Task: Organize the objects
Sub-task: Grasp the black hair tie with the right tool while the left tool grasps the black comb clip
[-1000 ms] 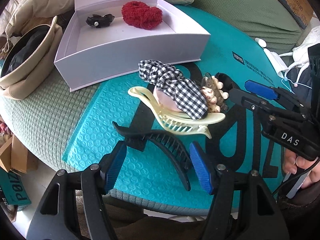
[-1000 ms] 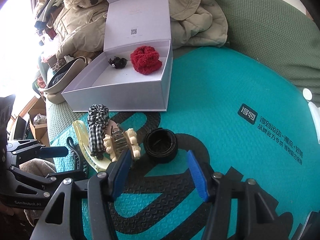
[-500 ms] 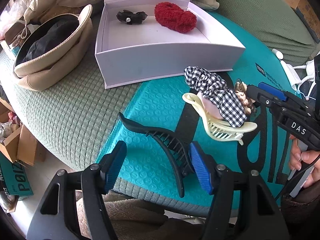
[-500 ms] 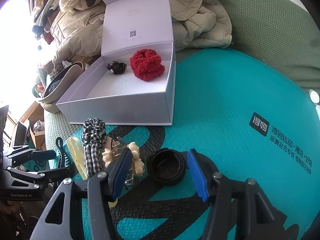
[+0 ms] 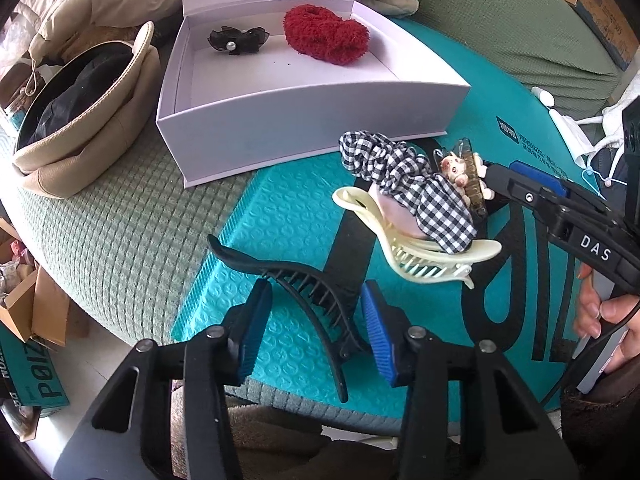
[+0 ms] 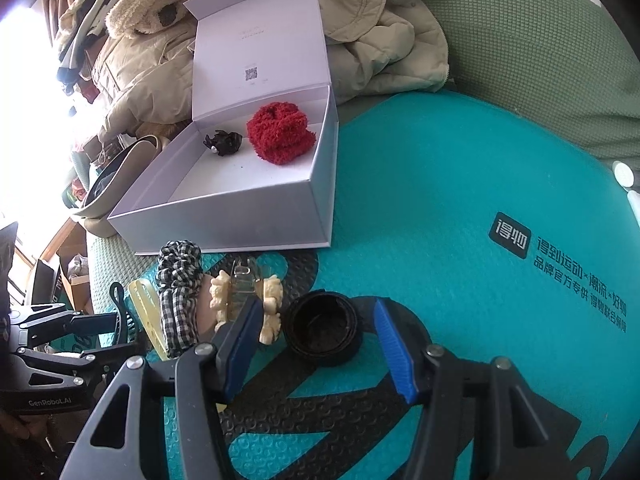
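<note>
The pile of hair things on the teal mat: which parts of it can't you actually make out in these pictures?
- Pink item, left wrist view: mostly covered by the checked scrunchie; its kind can't be told.
- Brown clip with little figures, left wrist view: partly behind the right gripper.
- Black claw clip, right wrist view: mostly hidden behind the left gripper, whose jaws are closing around it.
- Black band: unseen in the left wrist view.

A tan hat (image 5: 86,128) with a dark inside lies far up and left of the left claw. A puffy beige coat (image 6: 384,36) is piled far above the right claw. Brown cardboard boxes (image 5: 36,312) sit low, left of the left claw.
</note>
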The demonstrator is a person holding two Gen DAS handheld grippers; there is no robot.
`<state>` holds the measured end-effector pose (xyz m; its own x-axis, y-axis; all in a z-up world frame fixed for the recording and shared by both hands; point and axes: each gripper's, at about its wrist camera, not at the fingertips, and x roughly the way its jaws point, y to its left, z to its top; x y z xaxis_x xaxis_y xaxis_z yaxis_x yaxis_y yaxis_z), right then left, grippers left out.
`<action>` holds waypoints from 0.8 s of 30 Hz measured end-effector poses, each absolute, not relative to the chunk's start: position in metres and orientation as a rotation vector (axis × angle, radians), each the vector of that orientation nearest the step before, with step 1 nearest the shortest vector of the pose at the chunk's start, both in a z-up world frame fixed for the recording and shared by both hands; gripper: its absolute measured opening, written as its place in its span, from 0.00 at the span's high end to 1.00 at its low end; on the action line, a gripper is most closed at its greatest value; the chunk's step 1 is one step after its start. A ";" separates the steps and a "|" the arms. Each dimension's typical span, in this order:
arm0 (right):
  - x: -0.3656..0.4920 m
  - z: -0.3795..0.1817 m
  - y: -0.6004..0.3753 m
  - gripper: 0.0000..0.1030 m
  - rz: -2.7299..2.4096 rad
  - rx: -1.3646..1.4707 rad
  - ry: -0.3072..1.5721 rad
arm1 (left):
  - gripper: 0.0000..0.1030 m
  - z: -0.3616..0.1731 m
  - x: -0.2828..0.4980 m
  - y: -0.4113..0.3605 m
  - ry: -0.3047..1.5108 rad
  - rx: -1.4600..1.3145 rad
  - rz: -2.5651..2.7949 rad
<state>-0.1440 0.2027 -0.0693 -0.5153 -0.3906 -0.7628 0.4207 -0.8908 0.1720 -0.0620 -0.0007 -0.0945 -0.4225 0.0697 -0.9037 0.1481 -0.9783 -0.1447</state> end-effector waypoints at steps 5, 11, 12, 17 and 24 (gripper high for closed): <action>-0.140 -0.068 0.211 0.43 -2.414 1.191 0.038 | 0.70 -0.095 -0.066 -0.009 0.352 1.648 -2.605; -0.144 -0.079 0.204 0.44 -2.403 1.237 0.079 | 0.76 -0.095 -0.074 -0.009 0.328 1.670 -2.635; -0.145 -0.080 0.203 0.44 -2.402 1.240 0.081 | 0.77 -0.095 -0.076 -0.009 0.327 1.673 -2.639; -0.150 -0.086 0.196 0.56 -2.390 1.272 0.098 | 0.77 -0.094 -0.083 -0.011 0.306 1.700 -2.639; -0.146 -0.082 0.198 0.57 -2.411 1.280 0.075 | 0.77 -0.090 -0.091 -0.014 0.295 1.718 -2.660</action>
<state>-0.1464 0.1975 -0.0823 -0.4958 -0.3278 -0.8042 0.3772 -0.9154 0.1406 -0.0911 -0.0141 -0.0898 -0.4159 0.1324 -0.8997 0.0682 -0.9820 -0.1760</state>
